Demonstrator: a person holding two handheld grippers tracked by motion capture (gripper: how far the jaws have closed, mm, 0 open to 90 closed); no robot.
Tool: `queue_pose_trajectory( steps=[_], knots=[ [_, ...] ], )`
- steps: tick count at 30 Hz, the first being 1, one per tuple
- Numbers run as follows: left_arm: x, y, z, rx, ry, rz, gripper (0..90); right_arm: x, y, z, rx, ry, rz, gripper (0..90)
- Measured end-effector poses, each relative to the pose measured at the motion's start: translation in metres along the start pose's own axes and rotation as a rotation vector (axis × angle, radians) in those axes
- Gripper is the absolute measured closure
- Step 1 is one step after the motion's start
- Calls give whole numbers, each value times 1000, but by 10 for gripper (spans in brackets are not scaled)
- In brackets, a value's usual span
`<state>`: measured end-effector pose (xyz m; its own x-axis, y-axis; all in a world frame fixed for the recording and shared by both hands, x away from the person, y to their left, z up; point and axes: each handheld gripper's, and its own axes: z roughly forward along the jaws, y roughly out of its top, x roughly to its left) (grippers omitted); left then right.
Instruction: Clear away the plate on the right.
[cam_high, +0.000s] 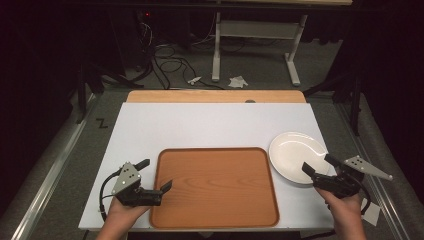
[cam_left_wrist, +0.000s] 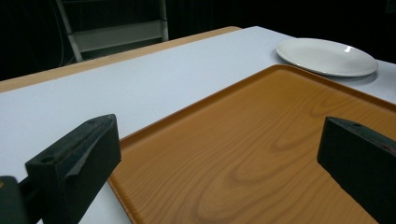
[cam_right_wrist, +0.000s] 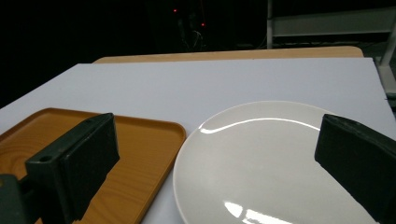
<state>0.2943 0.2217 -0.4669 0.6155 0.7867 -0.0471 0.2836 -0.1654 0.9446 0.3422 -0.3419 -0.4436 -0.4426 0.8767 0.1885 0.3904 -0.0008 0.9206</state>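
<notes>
A wooden tray (cam_high: 215, 187) lies at the front middle of the white table, bare of any load. A white plate (cam_high: 295, 155) sits on the table just right of the tray. My left gripper (cam_high: 155, 175) is open at the tray's left rim, one jaw over the tray, the other outside it. In the left gripper view the tray (cam_left_wrist: 261, 154) spreads between the jaws and the plate (cam_left_wrist: 327, 56) lies far off. My right gripper (cam_high: 320, 165) is open over the plate's near right edge. The right gripper view has the plate (cam_right_wrist: 261, 163) between the jaws and the tray (cam_right_wrist: 135, 154) to the left.
The white table top (cam_high: 200, 125) has bare room behind the tray. A wooden strip (cam_high: 215, 96) runs along its far edge. Beyond it stand a desk frame (cam_high: 255, 45) and cables (cam_high: 170, 65) on the floor.
</notes>
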Motion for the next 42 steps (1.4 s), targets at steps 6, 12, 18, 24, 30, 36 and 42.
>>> queue_pose_trajectory(
  steps=[6, 12, 18, 24, 30, 36, 42],
  knots=[
    [0, 0, 1, 1, -2, -5, 2, -4, 0, -1, -1, -13, 3, 10],
    [-1, 0, 1, 5, -7, 2, 2, -4, -1, 0, 6, -14, 14, 11],
    [0, 0, 2, 5, -6, 3, 2, -8, -3, 0, 14, -21, 31, 11],
    [0, 1, 3, 2, -8, 3, 2, -12, -7, -1, 33, -19, 58, 11],
    [1, 2, 6, -2, -11, -4, 2, -20, -13, -3, 57, -12, 126, 10],
    [0, 3, 9, -3, -19, -4, 2, -28, -19, -3, 87, -14, 168, 10],
    [-1, 3, 11, 2, -22, -4, 2, -32, -24, -2, 130, -23, 192, 10]
  ],
)
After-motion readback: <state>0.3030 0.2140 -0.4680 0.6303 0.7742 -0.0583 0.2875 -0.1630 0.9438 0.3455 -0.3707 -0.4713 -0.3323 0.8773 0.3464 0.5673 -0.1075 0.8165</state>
